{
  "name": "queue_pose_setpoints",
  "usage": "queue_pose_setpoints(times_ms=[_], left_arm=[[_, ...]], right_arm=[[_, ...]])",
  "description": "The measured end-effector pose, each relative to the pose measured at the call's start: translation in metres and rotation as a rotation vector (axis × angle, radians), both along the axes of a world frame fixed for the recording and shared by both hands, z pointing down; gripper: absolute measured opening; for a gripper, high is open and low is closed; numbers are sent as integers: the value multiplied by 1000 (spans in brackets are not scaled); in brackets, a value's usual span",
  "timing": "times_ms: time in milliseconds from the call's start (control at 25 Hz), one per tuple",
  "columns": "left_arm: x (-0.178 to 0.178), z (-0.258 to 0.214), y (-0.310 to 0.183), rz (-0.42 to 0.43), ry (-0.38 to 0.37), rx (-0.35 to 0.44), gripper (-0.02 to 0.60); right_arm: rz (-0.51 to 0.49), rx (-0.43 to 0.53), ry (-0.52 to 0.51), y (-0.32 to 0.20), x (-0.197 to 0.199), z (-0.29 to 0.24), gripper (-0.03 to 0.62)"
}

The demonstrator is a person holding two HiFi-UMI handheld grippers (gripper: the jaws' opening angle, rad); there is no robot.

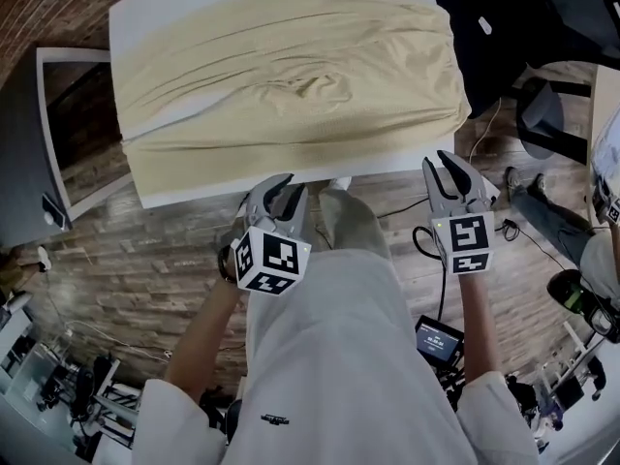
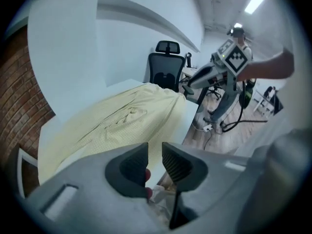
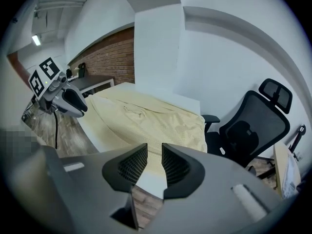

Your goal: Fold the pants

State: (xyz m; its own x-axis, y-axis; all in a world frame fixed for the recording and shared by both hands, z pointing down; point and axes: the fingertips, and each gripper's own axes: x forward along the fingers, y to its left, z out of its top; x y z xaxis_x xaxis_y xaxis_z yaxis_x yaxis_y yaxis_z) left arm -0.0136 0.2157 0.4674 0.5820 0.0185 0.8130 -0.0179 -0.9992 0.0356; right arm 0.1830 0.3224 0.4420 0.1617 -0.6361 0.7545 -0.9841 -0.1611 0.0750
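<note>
At the left, the left tool (image 1: 281, 186) is held just off the near edge of the worktop (image 1: 242, 186), pointed downward toward it. In the left gripper view its jaws are seen slightly apart with only a narrow gap, and no cloth is caught between them. The pants (image 1: 291, 76) are spread across the middle of the worktop with their length running left to right. Long creases and a small rumple are visible near the centre, and a bare white strip is left along the near rim. The right end of the cloth appears to reach the worktop's right edge or hang just over it, close to a black office chair (image 1: 504, 17). At the right, the right tool (image 1: 444, 168) is held just beyond the near right corner. Its jaws are likewise a little apart and nothing is gripped, as the right gripper view (image 3: 154, 155) shows. The step in hand is judged to be the approach for a first grasp, with no fold yet begun by either tool. For the next move, both tools would need to be carried over the near rim to the near edge of the pants and closed on the cloth at two well-separated points. The cloth would then have to be lifted evenly, so that it can be laid over without being dragged off the worktop.
</note>
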Motion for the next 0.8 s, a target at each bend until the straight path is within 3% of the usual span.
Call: queue_pose_setpoints(times_ms=[200,440,800], left_arm=[[0,34,2,80,-65,66,92],[-5,72,-5,142,-161,154,92],[-11,91,-5,187,-195,169,92]], right_arm=[[-16,-74,-10,4,9,22,104],[-4,-98,-29,10,7,32,104],[-9,-85,-76,6,-16,41,104]])
